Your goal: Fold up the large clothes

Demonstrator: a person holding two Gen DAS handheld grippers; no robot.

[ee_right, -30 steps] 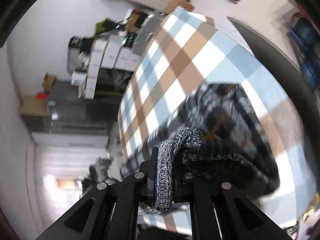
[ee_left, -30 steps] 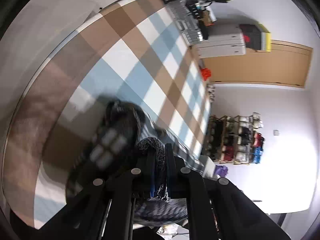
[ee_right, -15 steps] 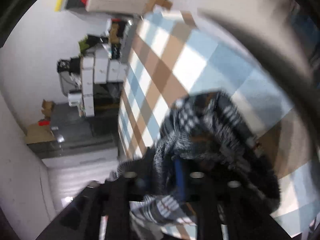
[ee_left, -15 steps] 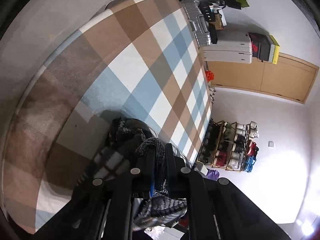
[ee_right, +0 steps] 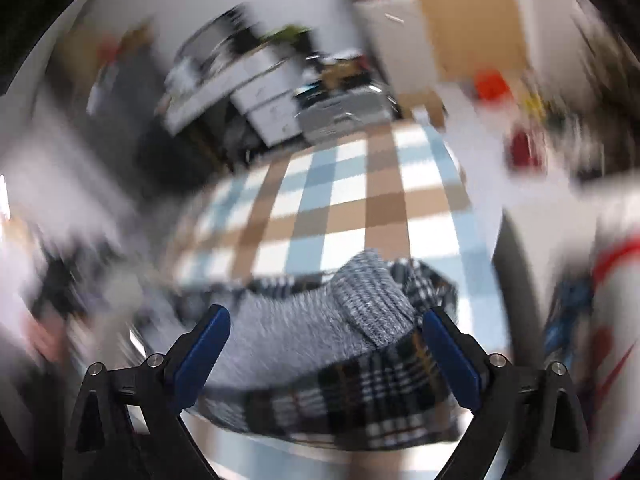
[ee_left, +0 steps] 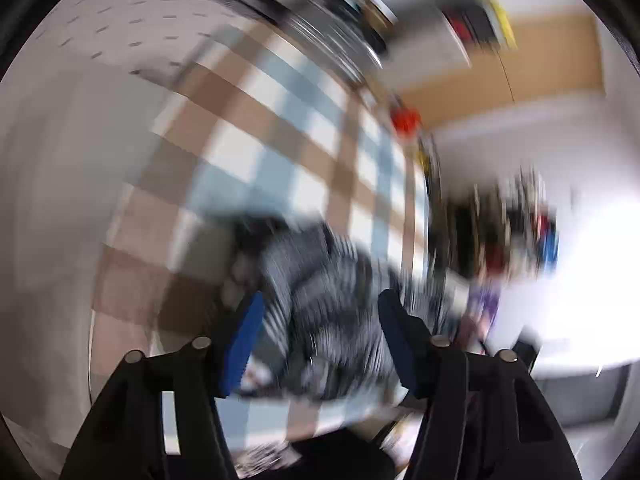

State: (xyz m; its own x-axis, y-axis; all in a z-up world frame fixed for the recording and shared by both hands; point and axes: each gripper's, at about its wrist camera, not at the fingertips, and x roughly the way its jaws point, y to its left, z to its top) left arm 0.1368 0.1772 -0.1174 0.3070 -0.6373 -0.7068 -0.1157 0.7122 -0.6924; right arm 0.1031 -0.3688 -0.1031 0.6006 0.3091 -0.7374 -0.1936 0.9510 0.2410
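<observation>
Now both spread: left gripper [ee_left: 320, 320], right gripper [ee_right: 326, 336]; plaid garment [ee_right: 360, 392] seemingly loose between fingers.

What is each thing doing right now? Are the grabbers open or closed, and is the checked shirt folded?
Left hand-held gripper: open, holding nothing.
Right hand-held gripper: open, holding nothing.
Plaid garment: lying bunched on the bed, not gripped; whether the fold is neat is too blurred to tell.
Grey knit cuff: lying on top of the garment.
Checked bedcover: spread flat under the garment.
</observation>
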